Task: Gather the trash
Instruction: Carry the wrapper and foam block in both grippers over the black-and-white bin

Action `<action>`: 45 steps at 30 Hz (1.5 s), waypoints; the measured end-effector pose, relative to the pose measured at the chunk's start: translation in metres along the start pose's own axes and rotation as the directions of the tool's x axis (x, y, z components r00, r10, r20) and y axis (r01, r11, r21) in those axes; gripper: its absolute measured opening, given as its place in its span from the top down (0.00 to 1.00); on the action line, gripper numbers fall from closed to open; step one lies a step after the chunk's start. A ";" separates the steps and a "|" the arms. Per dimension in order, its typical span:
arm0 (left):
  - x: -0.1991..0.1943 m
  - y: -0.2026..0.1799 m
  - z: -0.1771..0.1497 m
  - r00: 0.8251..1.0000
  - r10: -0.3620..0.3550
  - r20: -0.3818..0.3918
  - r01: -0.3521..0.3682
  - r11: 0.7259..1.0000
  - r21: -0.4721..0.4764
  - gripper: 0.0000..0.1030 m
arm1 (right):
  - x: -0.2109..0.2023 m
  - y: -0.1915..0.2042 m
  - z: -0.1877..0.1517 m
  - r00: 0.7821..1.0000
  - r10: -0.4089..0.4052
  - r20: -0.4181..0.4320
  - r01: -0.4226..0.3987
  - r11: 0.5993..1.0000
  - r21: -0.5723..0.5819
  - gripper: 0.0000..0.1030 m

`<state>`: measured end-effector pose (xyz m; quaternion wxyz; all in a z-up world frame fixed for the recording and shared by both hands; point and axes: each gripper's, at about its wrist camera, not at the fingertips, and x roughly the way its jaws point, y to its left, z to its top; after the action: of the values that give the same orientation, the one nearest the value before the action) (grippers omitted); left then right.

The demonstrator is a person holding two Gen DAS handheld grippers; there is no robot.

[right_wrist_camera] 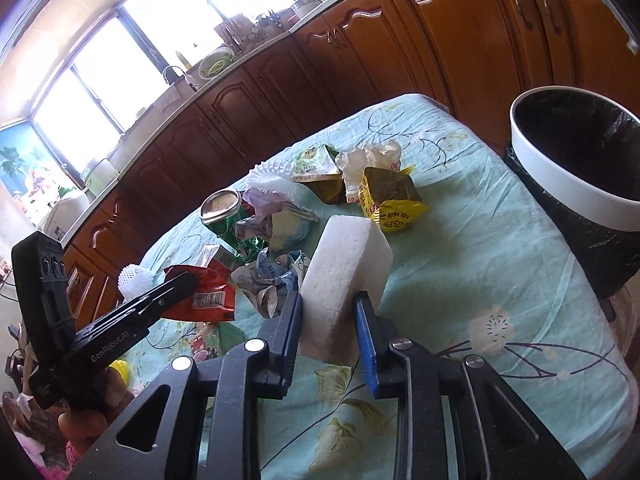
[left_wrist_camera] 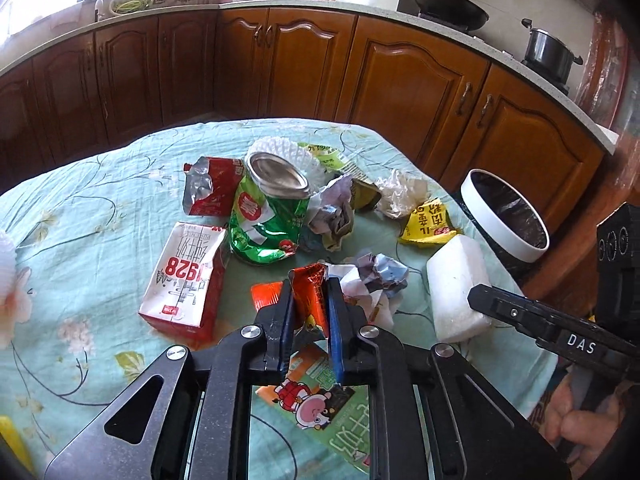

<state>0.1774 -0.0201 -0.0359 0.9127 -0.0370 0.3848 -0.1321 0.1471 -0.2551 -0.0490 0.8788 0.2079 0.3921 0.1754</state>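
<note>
Left gripper [left_wrist_camera: 310, 308]: fingers nearly closed, pinching the crumpled top of an orange wrapper [left_wrist_camera: 310, 296]; the wrapper's lower part hangs down between the pads and one end lies flat on the cloth. Right gripper [right_wrist_camera: 328, 320]: fingers partly closed on either side of a white foam block [right_wrist_camera: 344, 272]; the left pad presses its face, while the right pad looks to touch only the near corner, so I judge the hold to be shallow. The block stands tilted on its edge on the counter [right_wrist_camera: 480, 264], which is covered with a pale green flowered cloth. Beyond the fingers lies the remaining trash: a crushed green can [left_wrist_camera: 268, 216], a red-and-white carton [left_wrist_camera: 186, 280], a red pouch [left_wrist_camera: 210, 190], paper wads [left_wrist_camera: 380, 276] and a yellow wrapper [left_wrist_camera: 428, 222], all close together mid-counter. The bin [right_wrist_camera: 572, 168], white-rimmed with a black liner, stands off the right-hand edge of the counter, near the block. Risks, as judgement: the foam is light and compressible, so an off-centre pinch could let it pivot or pop out on lifting. The wrapper is slick foil held by a fold only and could slide free in transit. Both grippers work close together, so carrying both loads to the bin at once could make them collide, or sweep the paper wads off the counter.
</note>
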 end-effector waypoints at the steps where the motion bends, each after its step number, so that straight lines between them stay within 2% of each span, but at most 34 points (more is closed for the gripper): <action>1: -0.004 -0.002 0.002 1.000 -0.006 0.009 0.006 1.000 -0.002 0.87 | -0.004 -0.002 0.001 1.000 -0.001 0.009 0.001 1.000 -0.003 0.74; 6: -0.013 -0.016 0.017 0.998 -0.048 0.043 0.048 0.999 0.014 0.87 | -0.023 -0.018 0.011 0.999 -0.012 0.049 0.011 1.000 0.014 0.74; 12: -0.010 -0.055 0.031 0.993 -0.105 0.054 0.101 0.993 0.064 0.87 | -0.048 -0.048 0.024 0.994 -0.054 0.100 0.049 0.998 0.050 0.74; 29: 0.045 -0.173 0.064 0.967 -0.255 -0.017 0.254 0.947 0.198 0.87 | -0.104 -0.132 0.063 0.956 -0.214 0.201 0.189 0.972 0.136 0.74; 33: 0.057 -0.197 0.076 0.961 -0.275 -0.024 0.273 0.936 0.222 0.87 | -0.106 -0.146 0.075 0.950 -0.238 0.203 0.211 0.966 0.146 0.74; 42: 0.097 -0.240 0.102 0.948 -0.310 -0.071 0.318 0.918 0.238 0.87 | -0.096 -0.179 0.098 0.952 -0.258 0.163 0.231 0.958 0.168 0.73; 45: 0.112 -0.253 0.107 0.951 -0.298 -0.084 0.310 0.917 0.252 0.87 | -0.093 -0.188 0.104 0.953 -0.263 0.148 0.236 0.956 0.175 0.73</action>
<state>0.2743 -0.2973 0.0045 0.8692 0.0276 0.3735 -0.3229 0.1954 -0.4825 -0.0232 0.9052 0.2387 0.3513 0.0133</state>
